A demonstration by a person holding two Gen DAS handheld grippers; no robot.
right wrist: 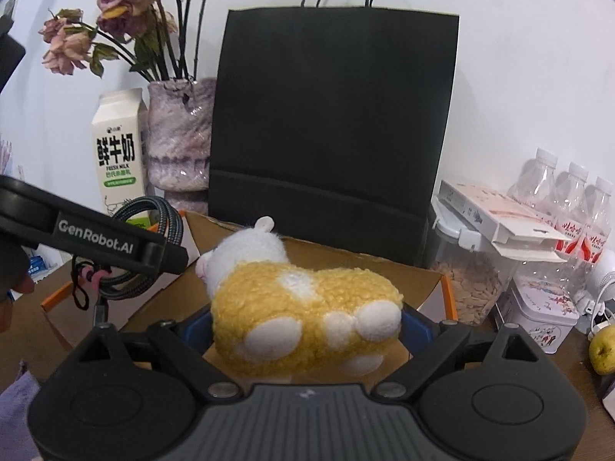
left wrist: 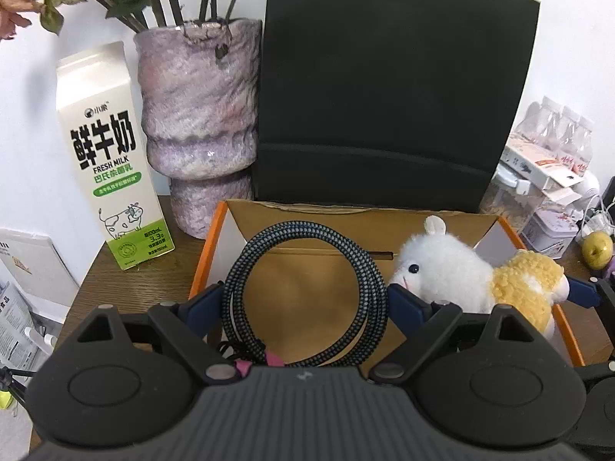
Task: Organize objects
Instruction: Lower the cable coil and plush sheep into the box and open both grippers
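Hanging just ahead of both tongs, the open box [left wrist: 215, 238] is the target. A cable coil [left wrist: 303, 292] is held upright by the wide-spread left tongs [left wrist: 305, 299]; a plush sheep [right wrist: 303, 307] is clasped lengthwise by the wide right tongs [right wrist: 305, 322].

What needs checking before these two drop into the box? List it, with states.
1. Cable gripped by left gripper: ok.
2. Plush gripped by right gripper: ok.
3. Box open, visible floor bare: ok.
4. Both loads over the box: ok.
5. Plush head clear of the left fingers: cannot tell; they sit very close.
6. Cable tail inside the box wall: cannot tell; it hangs by the edge.
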